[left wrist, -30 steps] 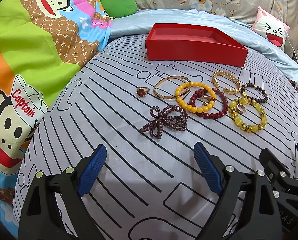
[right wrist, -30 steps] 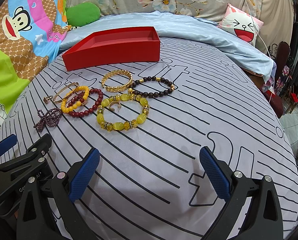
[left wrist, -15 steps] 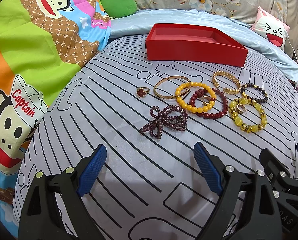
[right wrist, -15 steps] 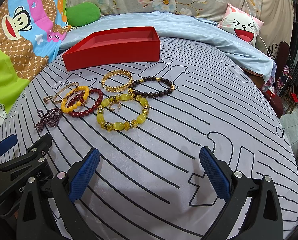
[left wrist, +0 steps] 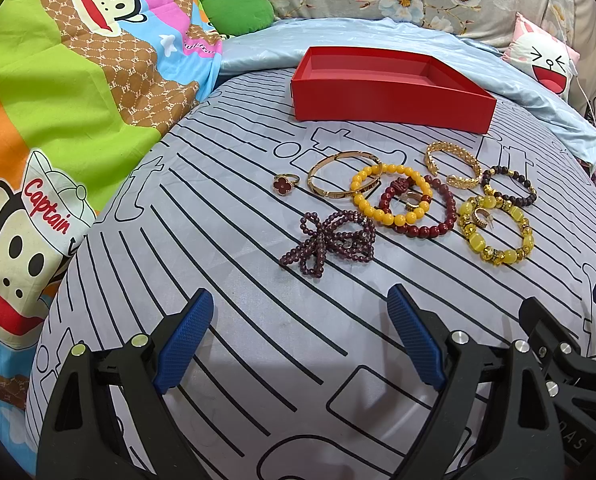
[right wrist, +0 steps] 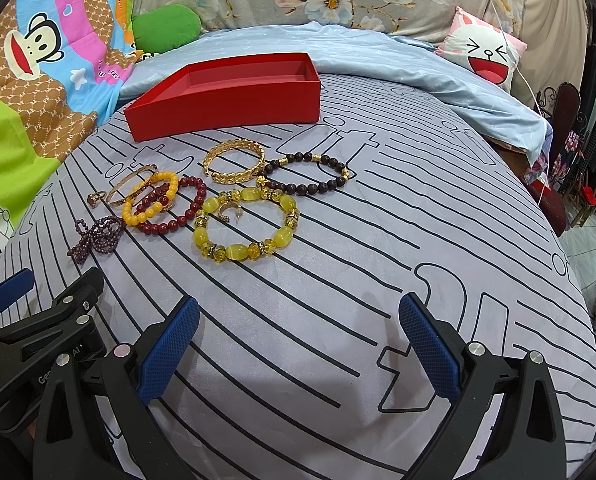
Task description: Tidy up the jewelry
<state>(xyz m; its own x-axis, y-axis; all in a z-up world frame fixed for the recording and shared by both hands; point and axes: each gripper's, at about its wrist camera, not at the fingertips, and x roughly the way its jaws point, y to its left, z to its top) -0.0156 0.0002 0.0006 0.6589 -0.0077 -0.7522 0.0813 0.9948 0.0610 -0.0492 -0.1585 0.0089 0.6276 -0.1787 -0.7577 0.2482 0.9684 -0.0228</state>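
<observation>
No piece moved yet: jewelry (left wrist: 402, 204) lies clustered mid-bed, red box (left wrist: 390, 88) empty toward the far edge. Left gripper (left wrist: 298, 340) and right gripper (right wrist: 298, 344) both wide open, holding nothing. Next: descend on one bracelet, close

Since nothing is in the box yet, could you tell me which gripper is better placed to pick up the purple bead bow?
Left. The bow lies just ahead of the open left gripper; it sits far left of the right gripper.
</observation>
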